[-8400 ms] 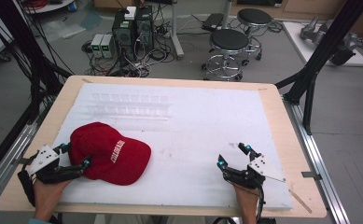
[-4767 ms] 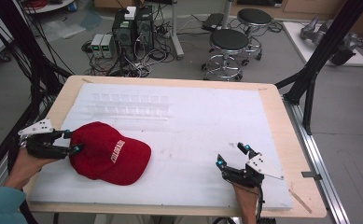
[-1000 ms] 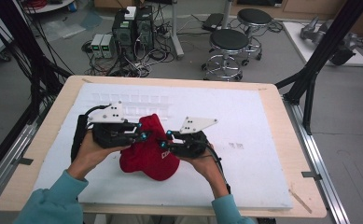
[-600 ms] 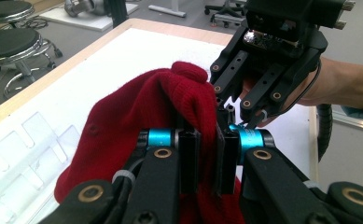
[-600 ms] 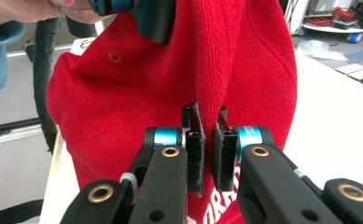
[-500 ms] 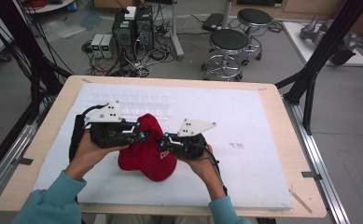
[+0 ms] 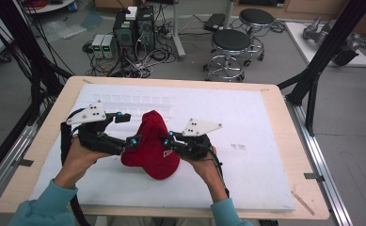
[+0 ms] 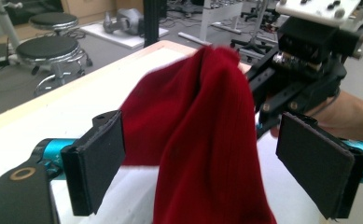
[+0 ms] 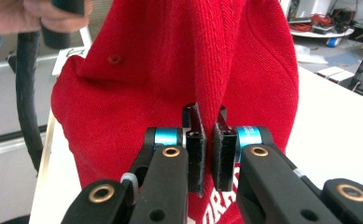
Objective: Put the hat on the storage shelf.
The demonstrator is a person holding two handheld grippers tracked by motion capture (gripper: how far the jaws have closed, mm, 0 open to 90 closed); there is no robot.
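Over white table [image 7: 265, 141]: right gripper [image 9: 206, 135] pinching red cap [image 7: 153, 143], jaws nearly together; left gripper [image 8: 212, 172] gaping wide around it.

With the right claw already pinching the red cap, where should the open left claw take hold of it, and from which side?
The cap stands bunched up into a tall ridge, pinched low on one side by the right claw. The left claw hangs open with that ridge between its pads. Probably best to close on the raised fold of fabric from the person's left, opposite the right claw: it is thin, upright and already centred there.
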